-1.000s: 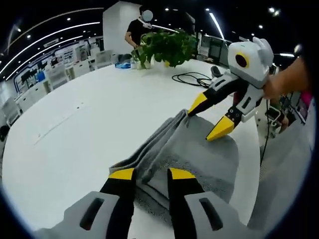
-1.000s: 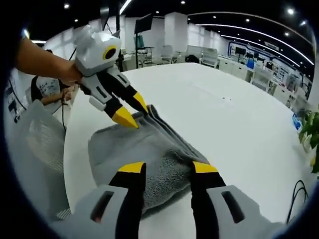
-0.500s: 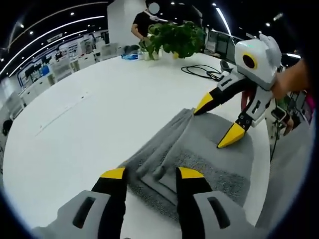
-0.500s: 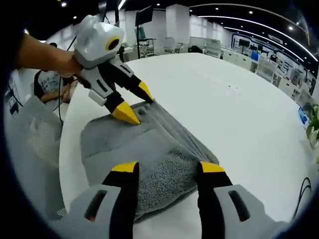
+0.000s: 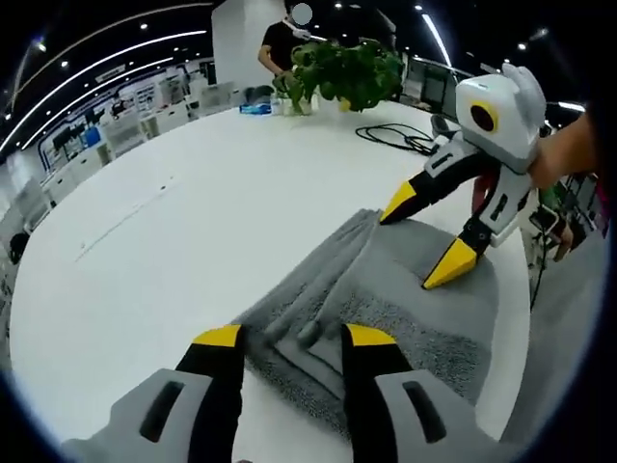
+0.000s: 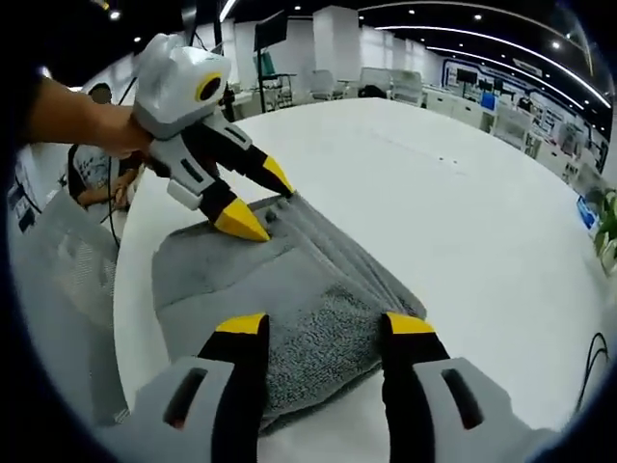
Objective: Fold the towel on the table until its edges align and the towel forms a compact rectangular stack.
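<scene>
A grey towel (image 5: 395,304) lies folded into a thick rectangle near the edge of the white table (image 5: 183,231), with a rolled fold along one long side. My left gripper (image 5: 294,338) is open, its yellow tips straddling one end of the towel. My right gripper (image 5: 424,239) comes in from the right, open, tips resting on the opposite end. In the right gripper view the towel (image 6: 289,289) runs between my open right gripper (image 6: 324,325) and the left gripper (image 6: 260,200), whose jaws stand apart over the far corner.
A potted plant (image 5: 347,72) and a black cable (image 5: 395,135) sit at the table's far end, where a person (image 5: 284,48) stands. The table edge (image 6: 120,289) runs close beside the towel, with a grey mesh chair (image 6: 63,289) just past it.
Over the last second both grippers' jaws have spread wider and the towel has settled flatter on the table. In the last half second almost nothing has moved.
</scene>
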Motion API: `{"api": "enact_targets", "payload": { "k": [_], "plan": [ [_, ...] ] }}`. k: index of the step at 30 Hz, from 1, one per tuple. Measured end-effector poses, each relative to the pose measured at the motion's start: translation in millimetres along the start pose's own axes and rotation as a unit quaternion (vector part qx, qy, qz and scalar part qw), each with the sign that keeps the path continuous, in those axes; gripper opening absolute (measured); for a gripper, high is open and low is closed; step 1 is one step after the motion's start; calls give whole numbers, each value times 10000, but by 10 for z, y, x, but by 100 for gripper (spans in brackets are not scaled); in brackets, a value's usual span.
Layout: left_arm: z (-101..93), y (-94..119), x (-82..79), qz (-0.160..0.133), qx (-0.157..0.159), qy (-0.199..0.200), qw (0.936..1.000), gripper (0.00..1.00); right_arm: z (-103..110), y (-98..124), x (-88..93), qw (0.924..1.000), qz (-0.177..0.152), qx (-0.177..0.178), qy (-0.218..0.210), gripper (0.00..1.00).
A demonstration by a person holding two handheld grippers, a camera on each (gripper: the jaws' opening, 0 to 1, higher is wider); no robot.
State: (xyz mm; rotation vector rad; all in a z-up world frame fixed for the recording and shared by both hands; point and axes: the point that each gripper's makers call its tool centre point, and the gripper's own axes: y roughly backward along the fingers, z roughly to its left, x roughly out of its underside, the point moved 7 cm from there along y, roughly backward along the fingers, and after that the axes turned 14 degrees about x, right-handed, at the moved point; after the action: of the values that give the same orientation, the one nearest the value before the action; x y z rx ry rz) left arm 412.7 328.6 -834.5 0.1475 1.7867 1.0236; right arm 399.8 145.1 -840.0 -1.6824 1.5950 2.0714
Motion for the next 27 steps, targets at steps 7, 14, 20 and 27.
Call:
{"api": "enact_targets", "payload": {
  "k": [7, 14, 20, 27],
  "plan": [
    [139, 93, -21, -65, -494, 39, 9987, 40, -73, 131, -12, 9994, -142, 158, -276, 50],
    [136, 137, -67, 8, -836, -95, 9965, 42, -99, 262, 23, 9992, -178, 267, -228, 50],
    [95, 267, -137, -69, -855, -224, 9961, 41, -92, 336, -12, 9991, -270, 277, -158, 51],
    [-20, 419, -118, -144, -653, -323, 9972, 45, 13, 444, -66, 9989, -390, 239, -84, 57]
  ]
}}
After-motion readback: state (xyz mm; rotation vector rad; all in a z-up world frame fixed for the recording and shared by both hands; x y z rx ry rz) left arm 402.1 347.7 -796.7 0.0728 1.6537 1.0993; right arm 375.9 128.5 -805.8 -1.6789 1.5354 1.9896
